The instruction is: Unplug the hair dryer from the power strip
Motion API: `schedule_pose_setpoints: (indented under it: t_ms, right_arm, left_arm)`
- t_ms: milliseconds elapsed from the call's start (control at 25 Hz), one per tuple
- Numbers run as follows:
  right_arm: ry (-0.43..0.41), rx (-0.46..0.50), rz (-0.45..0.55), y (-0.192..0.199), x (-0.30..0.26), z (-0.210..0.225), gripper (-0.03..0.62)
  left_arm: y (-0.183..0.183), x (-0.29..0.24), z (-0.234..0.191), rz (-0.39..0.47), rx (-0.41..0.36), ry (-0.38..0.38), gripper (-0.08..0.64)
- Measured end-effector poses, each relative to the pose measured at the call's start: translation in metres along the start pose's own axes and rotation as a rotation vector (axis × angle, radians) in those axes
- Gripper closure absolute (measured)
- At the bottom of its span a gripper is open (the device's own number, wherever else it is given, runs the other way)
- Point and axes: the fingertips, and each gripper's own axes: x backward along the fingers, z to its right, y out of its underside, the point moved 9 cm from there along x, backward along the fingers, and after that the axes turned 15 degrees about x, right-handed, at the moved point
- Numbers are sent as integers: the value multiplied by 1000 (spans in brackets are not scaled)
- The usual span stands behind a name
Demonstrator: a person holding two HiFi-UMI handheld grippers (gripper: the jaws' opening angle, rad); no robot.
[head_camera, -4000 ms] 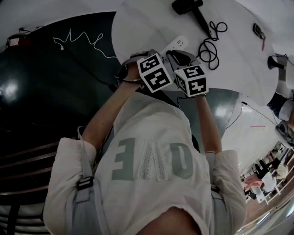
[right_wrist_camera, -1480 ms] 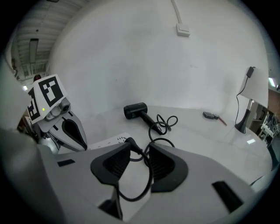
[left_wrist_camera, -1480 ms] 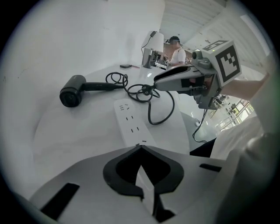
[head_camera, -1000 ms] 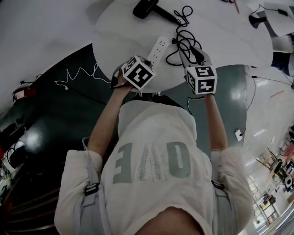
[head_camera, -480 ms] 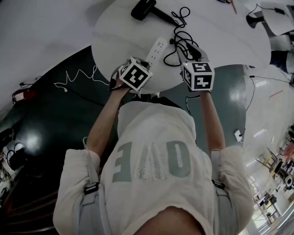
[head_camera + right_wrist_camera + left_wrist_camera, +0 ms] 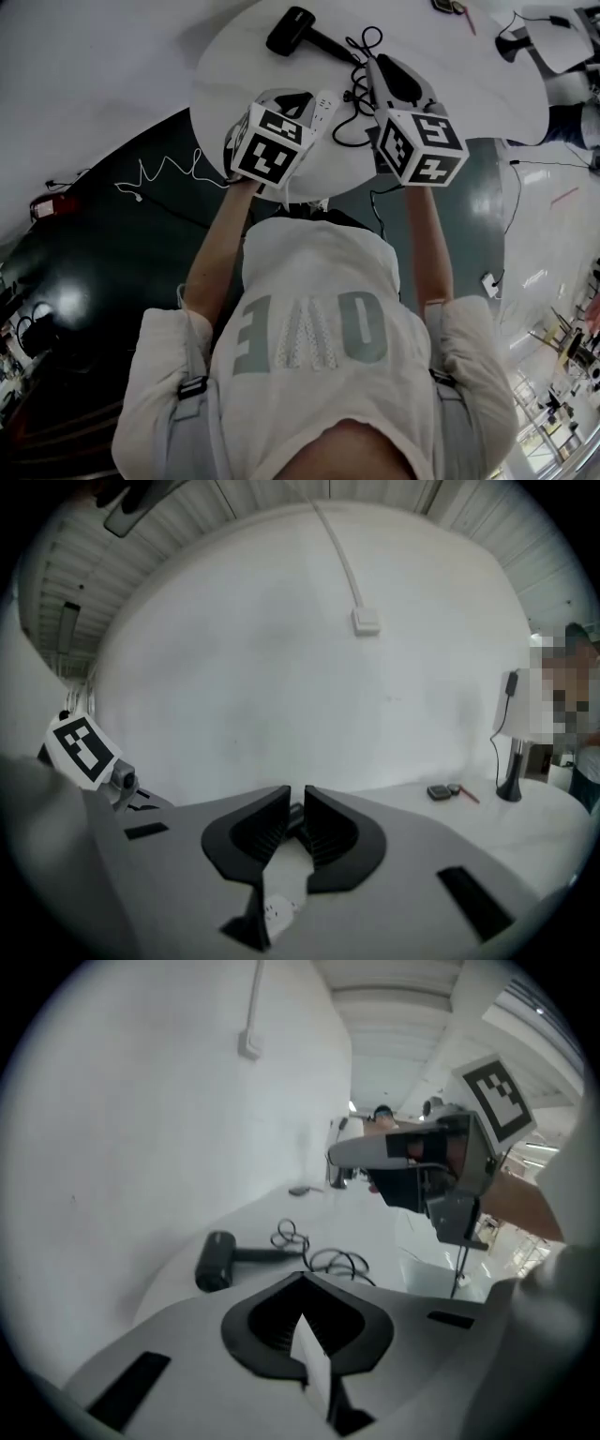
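A round white worktop (image 6: 234,66) carries a black hair dryer (image 6: 302,33) lying near its far edge. A white power strip (image 6: 325,105) lies nearer, with looped black cord (image 6: 361,56) beside it. The left tongs (image 6: 302,1277) are closed, tips touching. The right tongs (image 6: 297,797) are closing, with a slim gap holding nothing.

Both arms are stretched forward: left arm (image 6: 217,239), right arm (image 6: 428,234). Left gripper (image 6: 302,1279) is held up and tipped down, jaws pressed together at tips. Right gripper (image 6: 296,803) is held nearly level, jaws closing, thin gap left, nothing seen pinched between.
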Motion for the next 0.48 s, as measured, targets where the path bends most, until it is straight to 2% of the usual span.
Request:
schedule_pose_setpoints:
  t_ms: [120, 240, 360, 480]
  right_arm:
    - [51, 59, 143, -50, 20, -2, 540]
    - [81, 109, 276, -89, 41, -7, 543]
    - [86, 137, 394, -116, 61, -12, 544]
    - [102, 163, 464, -129, 78, -22, 543]
  left_arm:
    - [-43, 36, 5, 256, 37, -31, 549]
    - [-73, 74, 14, 501, 93, -25, 549]
    - [-92, 105, 25, 682, 103, -10, 549]
    - [-99, 132, 37, 832, 84, 1, 549]
